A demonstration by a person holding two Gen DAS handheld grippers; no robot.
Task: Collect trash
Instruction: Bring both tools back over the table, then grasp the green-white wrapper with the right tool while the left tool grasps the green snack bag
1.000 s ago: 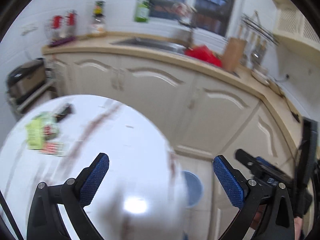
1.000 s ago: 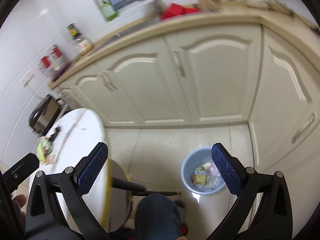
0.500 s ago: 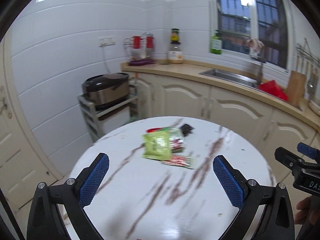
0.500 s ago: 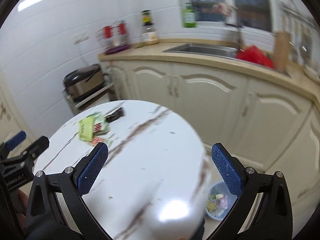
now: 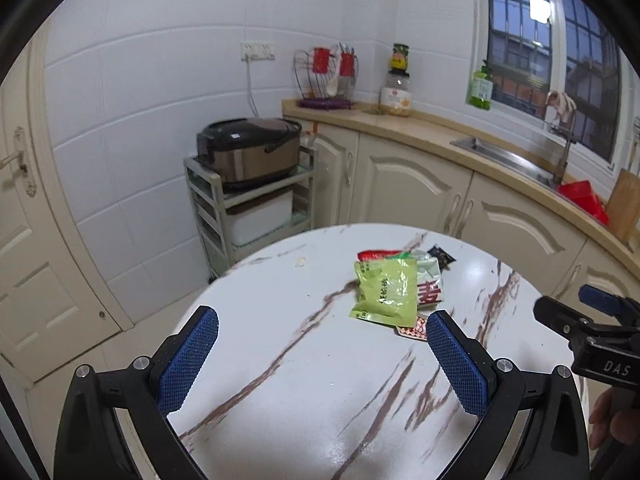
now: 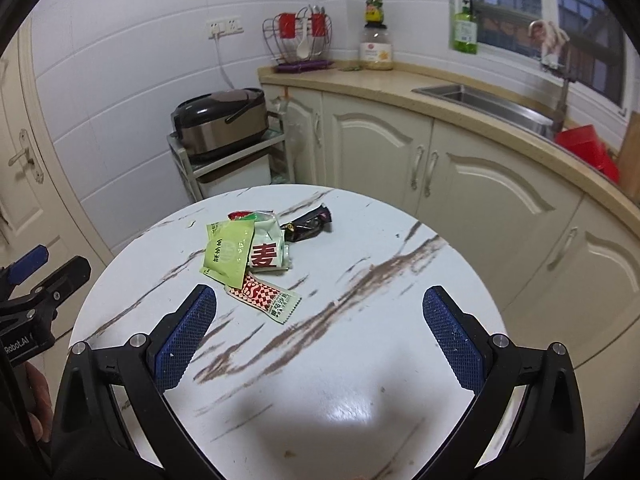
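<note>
I'm lining up for the next grab: both grippers are hovering over the near edge of the tabletop (image 6: 400, 216), nothing picked yet. The left gripper (image 5: 320, 354) is spread wide and empty, same for the right gripper (image 6: 320, 332).

The trash is sitting in one little heap toward the far edge of the tabletop, left of the middle in the right view: a green packet (image 6: 228, 254) lying on top of a white wrapper (image 6: 269, 251), a red checkered sachet (image 6: 266, 297) poking out on the near side, and a dark wrapper (image 6: 308, 225) just beside the heap.

I'm guessing the sachet is the easy one, since it's closest to my right gripper. It's lying flat though, so I'm needing to come in low and pinch an edge.

Nothing's really blocking me, the tabletop between me and the heap is bare. A rice cooker (image 6: 220, 120) on its rack and the counter (image 6: 400, 80) are well behind.
</note>
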